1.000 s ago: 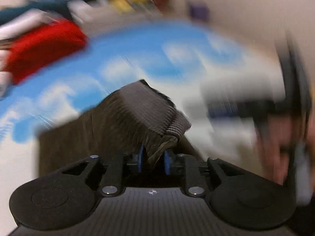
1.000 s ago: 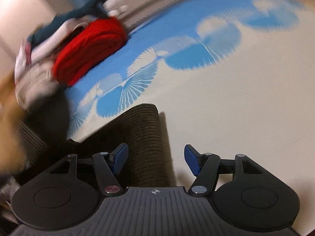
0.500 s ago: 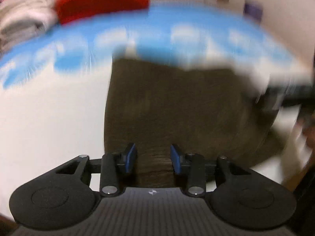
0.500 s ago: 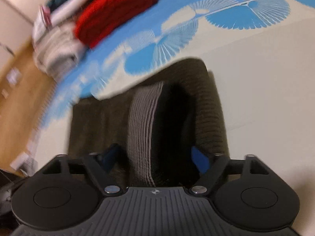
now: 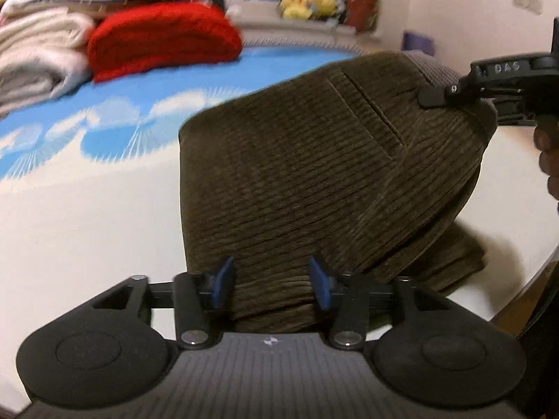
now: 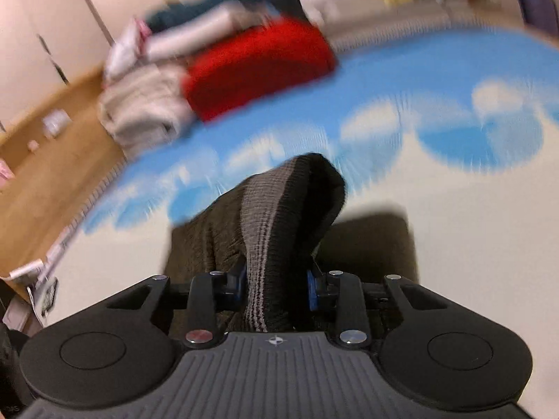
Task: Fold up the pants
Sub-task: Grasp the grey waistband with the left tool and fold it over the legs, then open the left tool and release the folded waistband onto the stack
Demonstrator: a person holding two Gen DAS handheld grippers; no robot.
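The right claw (image 6: 276, 284), closing, pinches the grey ribbed waistband of the dark brown corduroy pants (image 5: 314, 174) and lifts it, the left claw (image 5: 269, 282) opening with cloth loosely between; pants partly folded on the blue-and-white bed (image 5: 87, 192), final fold likely remaining.

Brown corduroy pants (image 5: 314, 174), red knit blanket (image 5: 164, 38)

I saw the dark olive-brown corduroy pants (image 5: 300, 188) lying partly folded on the white-and-blue surface. Their grey ribbed waistband (image 6: 265, 230) was lifted clear of the layers below, the cloth draping down from it in a slope.
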